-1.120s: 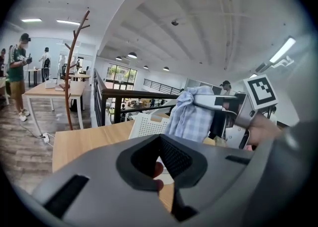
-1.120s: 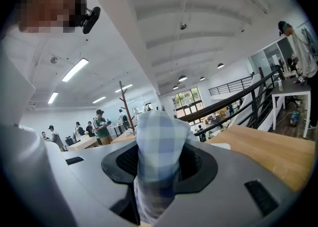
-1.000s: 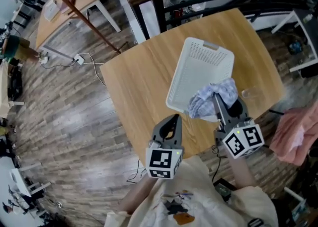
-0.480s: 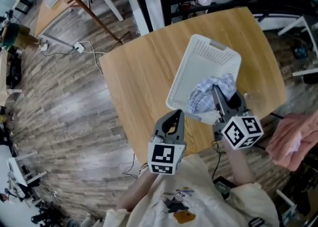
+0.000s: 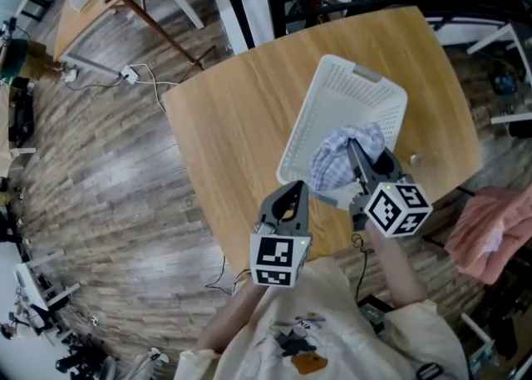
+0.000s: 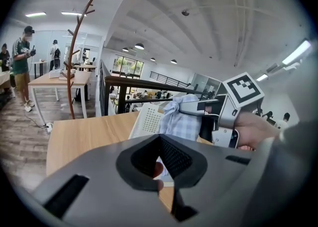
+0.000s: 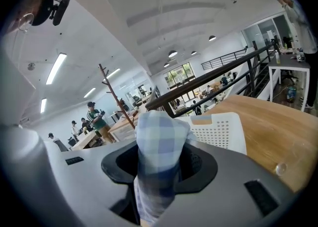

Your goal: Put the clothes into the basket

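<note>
Now further over the basket (image 5: pixel 366 100) mid-frame, cloth (image 5: pixel 332 162) clamped in right gripper (image 5: pixel 356 154) jaws, ready to drop; left gripper (image 5: pixel 291 195) jaws closed, empty.

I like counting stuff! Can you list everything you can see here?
table: one, light wood, under both grippers
basket: one, white, on the table
checked cloth: one, blue and white, over the basket's near end
pink cloth: one, pink, off the table at the right
coat stand: one, brown, beyond the table
left gripper: one, grey, jaws together, empty, above the table's near edge
right gripper: one, grey, clamped on the checked cloth
</note>
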Action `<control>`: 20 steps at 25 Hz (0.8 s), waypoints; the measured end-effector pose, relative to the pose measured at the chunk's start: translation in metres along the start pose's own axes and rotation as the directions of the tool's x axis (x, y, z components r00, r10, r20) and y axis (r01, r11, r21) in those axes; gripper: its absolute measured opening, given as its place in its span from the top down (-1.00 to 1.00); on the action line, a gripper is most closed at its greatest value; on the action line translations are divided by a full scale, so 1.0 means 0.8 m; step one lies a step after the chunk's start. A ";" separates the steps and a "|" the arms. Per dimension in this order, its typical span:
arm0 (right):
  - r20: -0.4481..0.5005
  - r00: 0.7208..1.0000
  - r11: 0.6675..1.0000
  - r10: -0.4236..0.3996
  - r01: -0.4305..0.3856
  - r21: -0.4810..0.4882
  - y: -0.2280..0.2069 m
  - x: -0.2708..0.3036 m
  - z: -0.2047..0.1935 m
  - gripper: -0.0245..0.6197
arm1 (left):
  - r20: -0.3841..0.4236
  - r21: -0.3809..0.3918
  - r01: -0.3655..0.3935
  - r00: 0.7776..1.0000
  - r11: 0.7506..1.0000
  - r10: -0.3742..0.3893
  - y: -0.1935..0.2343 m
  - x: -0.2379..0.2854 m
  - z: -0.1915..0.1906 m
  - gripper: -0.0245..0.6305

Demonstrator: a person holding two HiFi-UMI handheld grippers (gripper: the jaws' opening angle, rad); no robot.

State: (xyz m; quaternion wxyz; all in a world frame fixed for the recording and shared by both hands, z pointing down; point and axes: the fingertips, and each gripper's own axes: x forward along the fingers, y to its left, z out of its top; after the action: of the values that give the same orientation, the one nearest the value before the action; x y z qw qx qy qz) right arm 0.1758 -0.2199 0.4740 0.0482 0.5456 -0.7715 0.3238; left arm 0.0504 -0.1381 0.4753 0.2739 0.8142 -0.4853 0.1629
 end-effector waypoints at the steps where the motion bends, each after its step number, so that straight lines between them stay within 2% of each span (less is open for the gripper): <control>1: -0.007 1.000 1.000 -0.006 0.006 -0.001 -0.002 0.005 -0.002 0.39 | -0.005 -0.002 -0.001 1.000 1.000 0.001 0.001 0.003 -0.001 0.93; 9: -0.050 0.998 1.000 -0.027 0.028 0.011 -0.015 0.040 -0.020 0.39 | -0.072 -0.018 -0.001 0.997 1.000 0.000 0.011 0.020 -0.015 0.93; 20: -0.105 0.992 0.997 -0.068 0.072 0.037 -0.043 0.080 -0.055 0.39 | -0.122 -0.041 0.018 0.992 0.999 -0.023 0.018 0.060 -0.016 0.93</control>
State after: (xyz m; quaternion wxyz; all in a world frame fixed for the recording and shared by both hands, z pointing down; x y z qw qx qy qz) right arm 0.1682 -0.2545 0.5512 0.0884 0.5558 -0.7415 0.3654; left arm 0.0607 -0.1698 0.5149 0.3210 0.8021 -0.4623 0.1997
